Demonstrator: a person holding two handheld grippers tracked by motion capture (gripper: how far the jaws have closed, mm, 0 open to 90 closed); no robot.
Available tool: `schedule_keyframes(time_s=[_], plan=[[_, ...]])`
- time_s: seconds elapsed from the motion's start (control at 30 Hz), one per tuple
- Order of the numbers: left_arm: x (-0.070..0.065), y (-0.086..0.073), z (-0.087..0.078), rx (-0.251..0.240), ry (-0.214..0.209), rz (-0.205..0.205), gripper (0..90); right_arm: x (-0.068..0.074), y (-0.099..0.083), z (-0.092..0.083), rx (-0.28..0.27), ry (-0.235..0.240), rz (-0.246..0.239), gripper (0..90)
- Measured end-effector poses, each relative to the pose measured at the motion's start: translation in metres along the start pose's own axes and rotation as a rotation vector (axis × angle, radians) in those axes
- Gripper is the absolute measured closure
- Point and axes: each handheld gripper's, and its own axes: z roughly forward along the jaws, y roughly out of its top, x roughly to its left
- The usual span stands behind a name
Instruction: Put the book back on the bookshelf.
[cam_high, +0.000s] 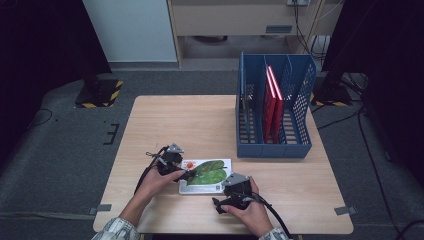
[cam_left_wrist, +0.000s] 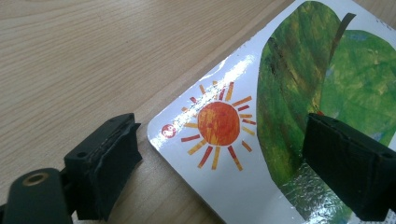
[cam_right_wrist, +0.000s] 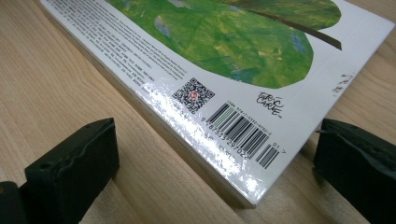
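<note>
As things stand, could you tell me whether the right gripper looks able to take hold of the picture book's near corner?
Probably yes. The right gripper is open, with its jaws either side of the book corner, which lies flat on the table with nothing in between.

I count one picture book (cam_high: 206, 175) lying flat on the surface (cam_high: 190, 125), and two red books (cam_high: 272, 102) standing in the one blue rack (cam_high: 274, 145) at the far right. I work two grippers, left (cam_high: 187, 174) and right (cam_high: 216, 204), each with two jaws.
</note>
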Motion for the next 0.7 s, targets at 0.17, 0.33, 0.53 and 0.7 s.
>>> schedule_keyframes(time_s=[0.17,0.33,0.53,0.7], plan=[[0.0011,-0.002,-0.0005,-0.019,-0.018,-0.005,11.6,0.0033,0.001,-0.0004,0.012,0.01,-0.011,0.3],[0.0043,-0.0025,0.0007,-0.042,-0.024,-0.003,12.1,0.0029,0.0009,-0.0001,0.01,0.016,-0.015,0.3],[0.0014,-0.0025,0.0021,-0.052,-0.01,-0.012,12.9,0.0028,0.0011,0.0005,0.007,0.014,-0.014,0.3],[-0.0006,-0.0013,0.0011,-0.057,0.027,-0.054,17.9,0.0034,0.0011,0.0004,0.007,0.013,-0.013,0.2]])
